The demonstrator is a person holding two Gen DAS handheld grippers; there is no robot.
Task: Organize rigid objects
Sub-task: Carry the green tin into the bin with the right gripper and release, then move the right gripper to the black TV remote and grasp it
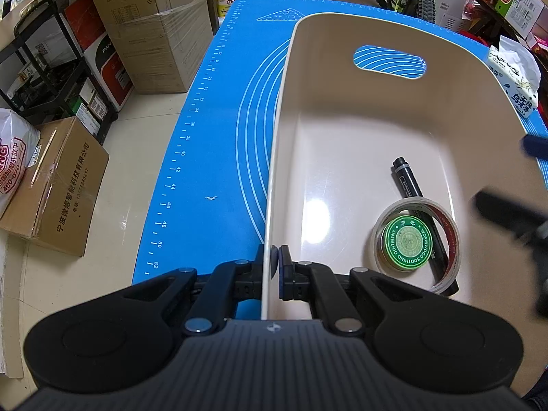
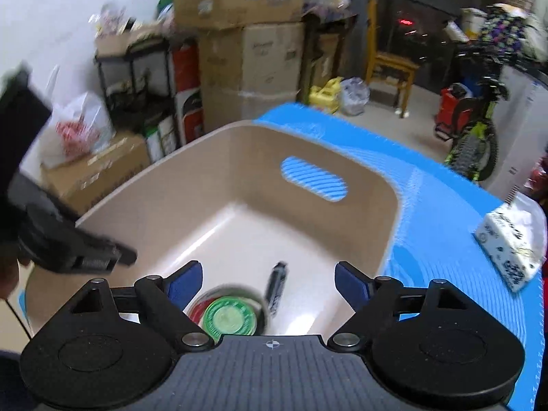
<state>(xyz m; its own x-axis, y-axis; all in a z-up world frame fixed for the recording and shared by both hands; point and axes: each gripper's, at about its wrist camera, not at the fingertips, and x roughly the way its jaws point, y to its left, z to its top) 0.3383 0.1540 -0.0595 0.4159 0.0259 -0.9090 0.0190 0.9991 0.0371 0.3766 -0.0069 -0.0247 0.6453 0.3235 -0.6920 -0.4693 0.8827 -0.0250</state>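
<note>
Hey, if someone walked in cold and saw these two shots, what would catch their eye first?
Probably the big beige bin on the bright blue mat, with the left gripper clamped on its near wall. Next, the green ointment tin sitting inside a clear tape roll on the bin floor, a black marker lying across the roll.

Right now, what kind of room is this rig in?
Probably a home storage or spare room: stacked cardboard boxes, a parked bicycle and a wooden chair surround the blue mat and beige bin.
</note>
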